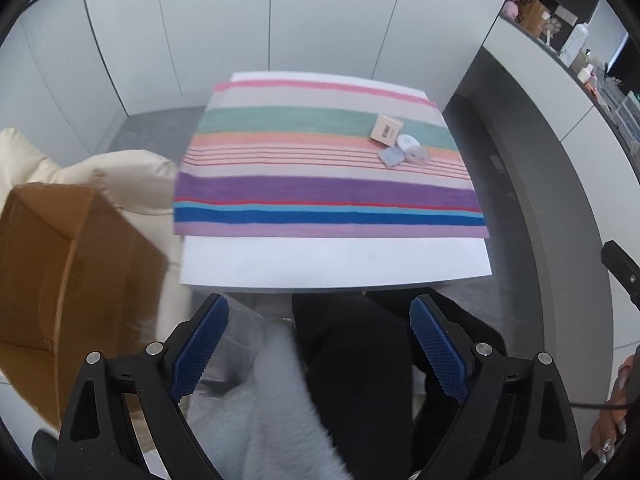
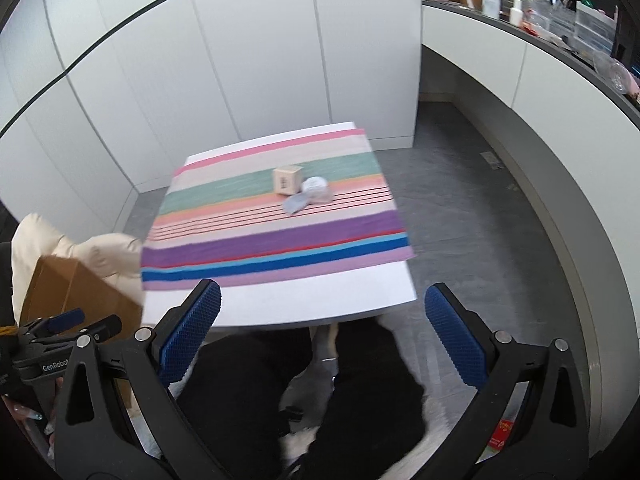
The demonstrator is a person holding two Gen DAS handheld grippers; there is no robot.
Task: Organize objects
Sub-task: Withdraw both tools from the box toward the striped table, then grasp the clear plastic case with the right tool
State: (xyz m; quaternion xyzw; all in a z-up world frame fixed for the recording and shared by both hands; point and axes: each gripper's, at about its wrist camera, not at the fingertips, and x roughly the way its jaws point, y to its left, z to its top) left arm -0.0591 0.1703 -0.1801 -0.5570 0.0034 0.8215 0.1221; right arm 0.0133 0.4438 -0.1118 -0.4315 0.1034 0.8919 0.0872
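Upper centre of both frames: small box (image 1: 385,130) and clear packets (image 1: 404,152) clustered on the striped cloth (image 1: 320,192), well beyond reach. Both my grippers, left gripper (image 1: 319,350) and right gripper (image 2: 323,328), hang back off the surface (image 1: 332,260), fingers (image 1: 196,356) spread wide and empty, presumably ready for a first pick.

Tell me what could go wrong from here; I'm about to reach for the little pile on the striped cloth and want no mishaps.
1. The small tan box, the round clear container and the bluish packet lie touching, so closing on one may knock the others.
2. They rest on a loose striped cloth; a dragging finger could pull it and shift everything.
3. Both the left gripper and right gripper are open and short of the table.
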